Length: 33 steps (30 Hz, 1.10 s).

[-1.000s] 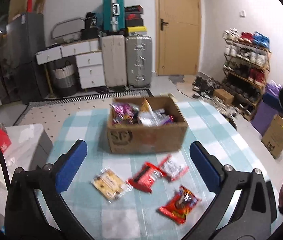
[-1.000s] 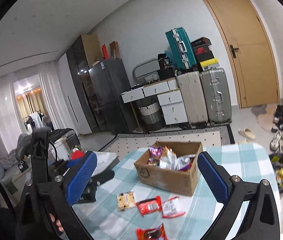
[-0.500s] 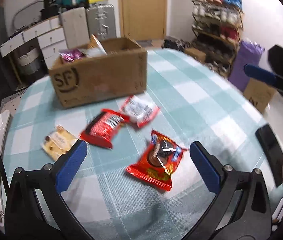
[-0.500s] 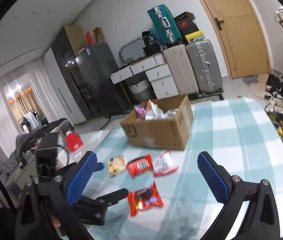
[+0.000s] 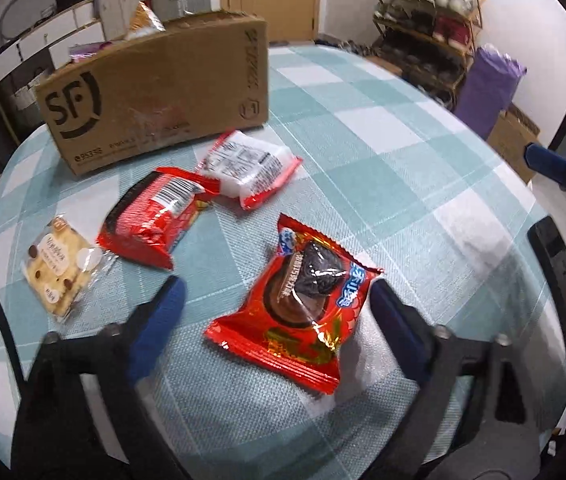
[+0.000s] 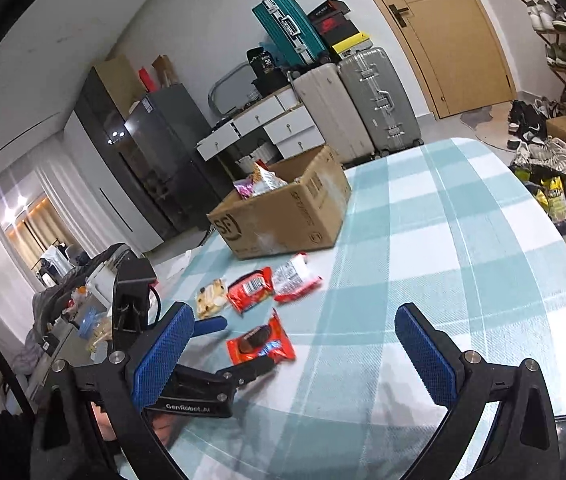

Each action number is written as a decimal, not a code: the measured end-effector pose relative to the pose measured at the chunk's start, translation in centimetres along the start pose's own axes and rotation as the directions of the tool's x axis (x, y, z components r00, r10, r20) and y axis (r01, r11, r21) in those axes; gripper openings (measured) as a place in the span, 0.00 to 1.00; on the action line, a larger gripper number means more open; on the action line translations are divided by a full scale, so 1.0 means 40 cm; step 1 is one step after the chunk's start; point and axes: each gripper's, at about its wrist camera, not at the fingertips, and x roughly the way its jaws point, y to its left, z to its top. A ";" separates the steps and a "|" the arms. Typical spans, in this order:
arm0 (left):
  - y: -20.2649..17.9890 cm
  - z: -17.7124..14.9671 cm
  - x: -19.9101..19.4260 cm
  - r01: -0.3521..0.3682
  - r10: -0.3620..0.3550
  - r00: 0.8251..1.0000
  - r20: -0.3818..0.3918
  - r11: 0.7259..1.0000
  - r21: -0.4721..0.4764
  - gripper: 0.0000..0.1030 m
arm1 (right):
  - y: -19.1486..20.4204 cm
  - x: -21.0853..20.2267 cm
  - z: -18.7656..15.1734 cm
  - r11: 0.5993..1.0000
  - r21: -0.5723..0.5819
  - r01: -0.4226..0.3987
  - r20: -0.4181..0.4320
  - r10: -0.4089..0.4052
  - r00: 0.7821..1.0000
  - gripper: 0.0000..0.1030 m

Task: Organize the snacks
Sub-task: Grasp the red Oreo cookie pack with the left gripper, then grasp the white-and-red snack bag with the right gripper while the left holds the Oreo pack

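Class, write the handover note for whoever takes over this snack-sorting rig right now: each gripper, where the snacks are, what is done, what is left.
Left gripper: open, low over the table, its fingers either side of the red chocolate-pie packet, not closed on it.
Right gripper: open, holding nothing, raised above the checked tablecloth.
Cardboard box: already has several snacks inside.
Loose in front of the box: the cookie packet, the red barcode packet, the white and red packet and the chocolate-pie packet.
Done: some snacks boxed.
Left: likely grip the chocolate-pie packet, box it, then the other three.
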 end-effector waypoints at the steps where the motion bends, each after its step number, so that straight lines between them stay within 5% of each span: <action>1: -0.005 0.002 0.013 0.008 -0.008 1.000 -0.016 1.000 0.009 0.72 | -0.005 0.003 -0.004 1.000 0.005 0.003 -0.006 -0.002 1.000 0.99; 6: -0.016 0.011 0.019 0.061 -0.061 0.998 -0.008 0.998 0.018 0.43 | -0.014 0.005 -0.016 1.000 0.013 0.002 -0.017 -0.002 1.000 0.99; 13: -0.007 0.008 0.001 0.137 -0.137 0.991 -0.001 0.990 -0.025 0.42 | -0.027 0.012 -0.025 0.999 0.032 0.006 -0.028 -0.005 1.000 0.99; 23: 0.037 -0.037 -0.106 0.125 -0.123 0.991 0.044 0.990 -0.061 0.42 | -0.007 0.027 -0.032 1.000 0.010 0.012 -0.054 -0.012 0.998 0.99; 33: 0.152 -0.142 -0.180 0.126 -0.114 0.991 0.070 0.970 -0.206 0.42 | 0.015 0.134 -0.004 0.996 -0.072 0.048 -0.138 -0.057 0.989 0.99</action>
